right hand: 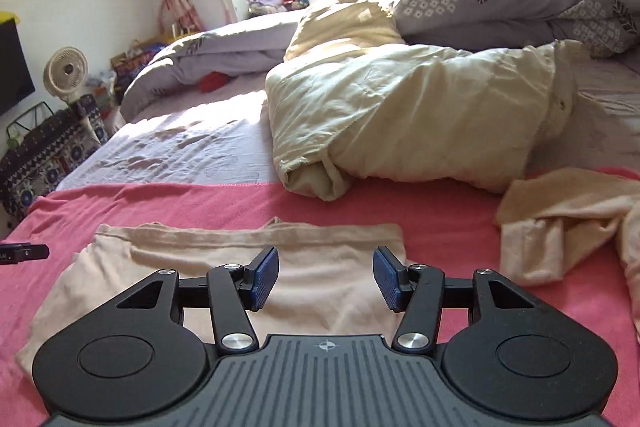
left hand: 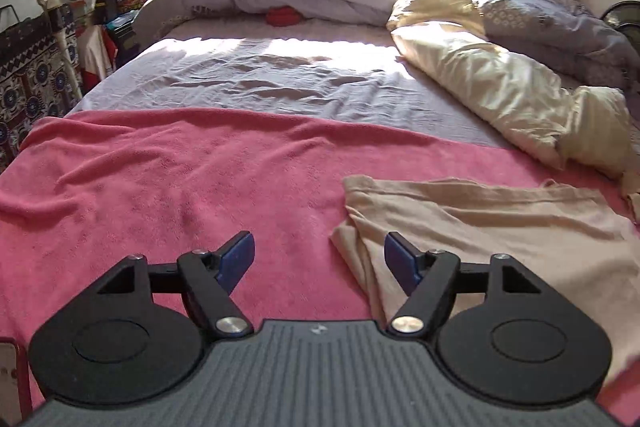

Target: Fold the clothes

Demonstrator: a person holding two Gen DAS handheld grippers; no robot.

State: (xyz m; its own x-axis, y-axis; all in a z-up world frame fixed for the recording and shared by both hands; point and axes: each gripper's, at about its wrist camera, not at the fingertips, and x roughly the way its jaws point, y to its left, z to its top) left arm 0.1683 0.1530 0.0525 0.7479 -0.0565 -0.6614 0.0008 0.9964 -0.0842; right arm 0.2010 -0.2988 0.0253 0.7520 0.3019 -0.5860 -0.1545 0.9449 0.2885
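Two quilts (right hand: 400,115) crowd bed; crumpled garment (right hand: 560,227) right of folded one (right hand: 248,267).

Left gripper (left hand: 319,254): jaws apart, nothing between the blue pads (left hand: 239,255); it points down over the pink towel (left hand: 160,187), its right finger over the left edge of the beige garment (left hand: 480,223).
Right gripper (right hand: 325,278): jaws apart, empty, angled down above the middle of the beige garment.

Folded garment (right hand: 224,275) on towel (right hand: 440,227) at bed's (left hand: 280,75) near end; rumpled garment (right hand: 568,227) to right; duvet (right hand: 400,115) behind.
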